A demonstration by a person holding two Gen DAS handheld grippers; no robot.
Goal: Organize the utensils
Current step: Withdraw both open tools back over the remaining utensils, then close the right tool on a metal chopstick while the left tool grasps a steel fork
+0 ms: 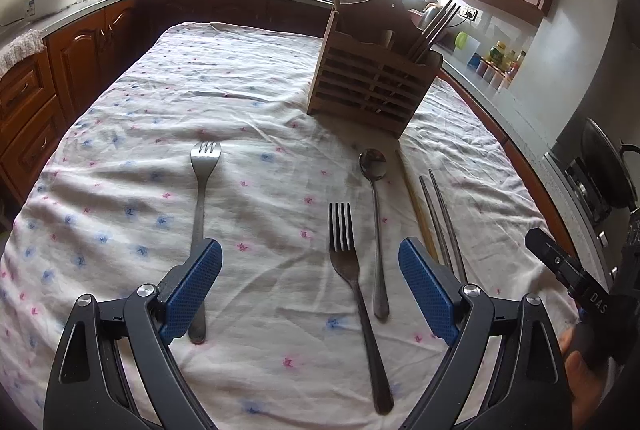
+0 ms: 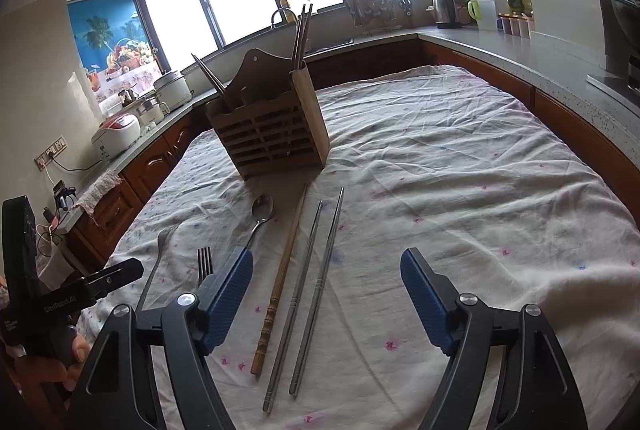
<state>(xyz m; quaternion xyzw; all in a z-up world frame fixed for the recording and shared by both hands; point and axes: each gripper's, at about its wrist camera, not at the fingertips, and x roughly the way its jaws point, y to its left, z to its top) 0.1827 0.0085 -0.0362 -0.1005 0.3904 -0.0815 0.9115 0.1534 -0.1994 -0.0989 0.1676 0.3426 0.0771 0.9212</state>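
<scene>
Task barely started, by look of it. Left to right on table (image 1: 120, 118) cloth: light fork (image 1: 200, 214), dark fork (image 1: 352, 270), spoon (image 1: 374, 214), wooden chopstick (image 2: 280, 282), two metal chopsticks (image 2: 312, 294), all loose. Wooden holder (image 1: 372, 82) at far end already carries some chopsticks.

Your left tongs (image 1: 310, 270) spread wide, empty, above forks. Your right tongs (image 2: 326, 282) spread wide, empty, above chopsticks.

Left view shows both forks whole; right view shows chopsticks full length.
</scene>
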